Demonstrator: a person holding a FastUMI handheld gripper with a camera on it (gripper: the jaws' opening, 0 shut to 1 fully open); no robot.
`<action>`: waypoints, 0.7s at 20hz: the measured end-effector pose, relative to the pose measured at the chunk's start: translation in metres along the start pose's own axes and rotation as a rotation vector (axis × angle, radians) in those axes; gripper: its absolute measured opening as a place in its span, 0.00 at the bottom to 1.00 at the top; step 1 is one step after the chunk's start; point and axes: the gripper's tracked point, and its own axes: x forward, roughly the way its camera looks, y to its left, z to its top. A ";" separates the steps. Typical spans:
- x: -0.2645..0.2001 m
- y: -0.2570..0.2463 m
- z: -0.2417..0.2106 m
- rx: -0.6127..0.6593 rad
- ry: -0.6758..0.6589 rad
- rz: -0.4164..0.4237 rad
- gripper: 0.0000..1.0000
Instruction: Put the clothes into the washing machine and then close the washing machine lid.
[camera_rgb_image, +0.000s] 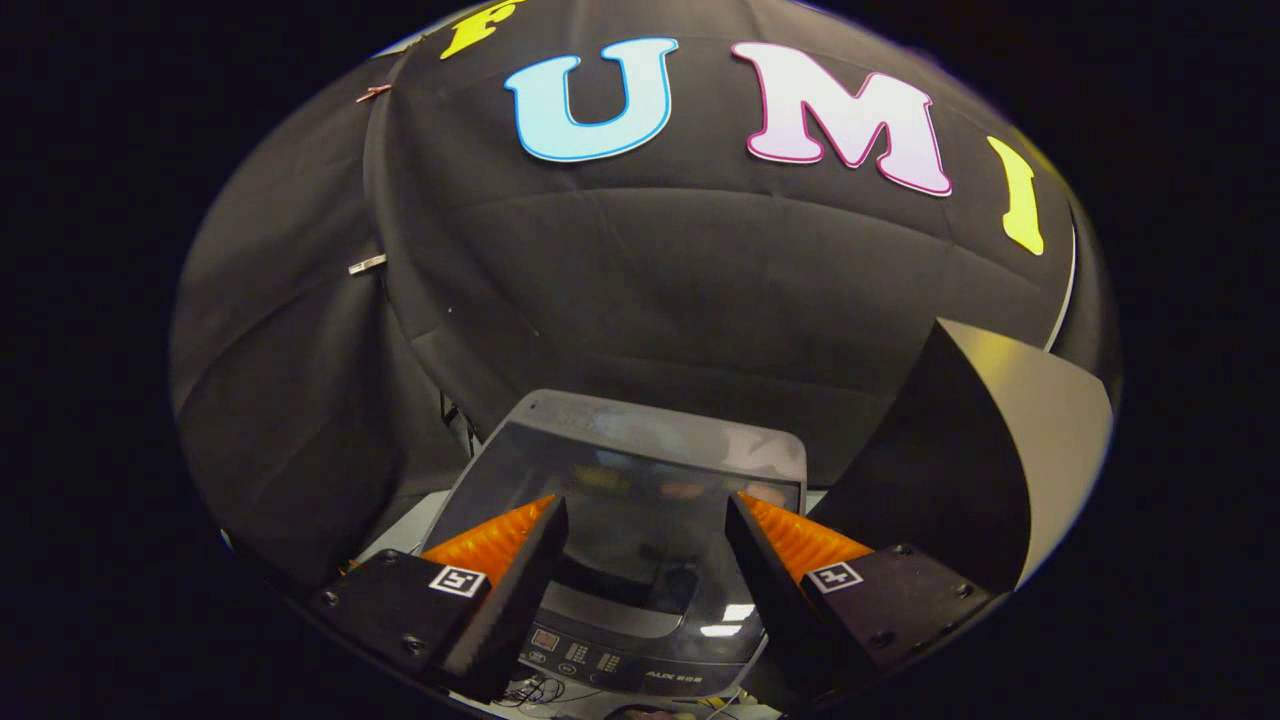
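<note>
**Washer lid down, gripper empty above it**

Seen from above and slightly in front: a top-loading washing machine (640, 520), sitting below and just ahead of the gripper (647, 515). Grey body, rounded corners, with a dark, glossy, see-through lid (640, 490) lying flat over the opening. Faint reflections across the lid glass, including two small bright patches near its front edge. Through the glass, only a dim hint of the drum rim; whether any clothes lie inside, impossible to tell. Along the front edge, a control panel (610, 662) with a small display and rows of buttons, partly hidden behind the left finger.

Gripper spread wide, holding nothing. Fingers (520, 570) well apart, one over each side of the lid, with the lid's middle and the panel showing between them. Touching the lid or hovering above it, not clear. A small square marker on top of each finger base.

Behind the machine, black cloth wall (650, 300), draped in folds. To the right of the machine, a large upright board (1040, 430), dark on one face and pale on the other. Below the panel, a few loose cables (535, 690) on a pale surface.
</note>
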 end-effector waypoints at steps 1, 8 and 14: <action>-0.001 0.000 -0.005 -0.004 0.007 0.002 1.00; -0.022 0.004 -0.010 -0.002 -0.014 0.025 1.00; -0.077 0.017 0.003 -0.026 -0.123 0.086 1.00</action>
